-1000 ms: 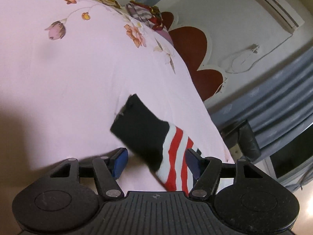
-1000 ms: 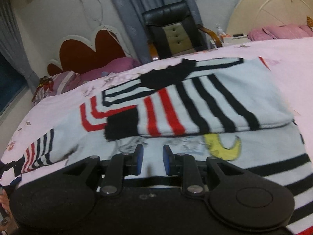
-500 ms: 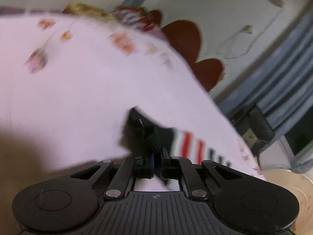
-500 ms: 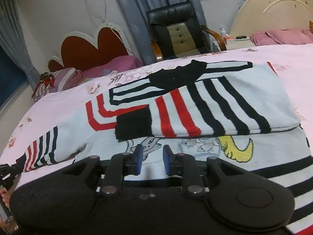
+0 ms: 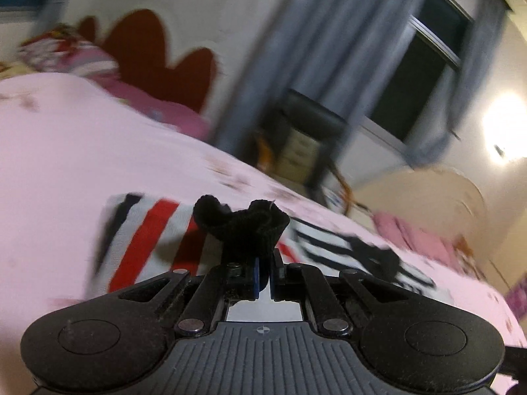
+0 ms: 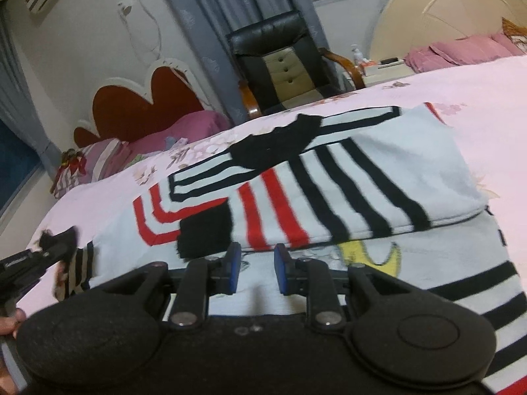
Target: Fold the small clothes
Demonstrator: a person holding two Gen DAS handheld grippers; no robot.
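left hand-held gripper [image 5: 263, 275] pinching black cuff [image 5: 242, 227], chair [image 6: 280, 62]

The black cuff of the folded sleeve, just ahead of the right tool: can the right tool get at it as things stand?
Probably yes. The right tool is open and empty, and the black cuff lies uncovered just beyond its left finger, with nothing between them.

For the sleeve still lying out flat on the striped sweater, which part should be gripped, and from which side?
Grip the black cuff at the sleeve's free end, coming in from the outer edge of the striped sweater. It is the thick, bunchable end, and the left gripper is already shut on it.
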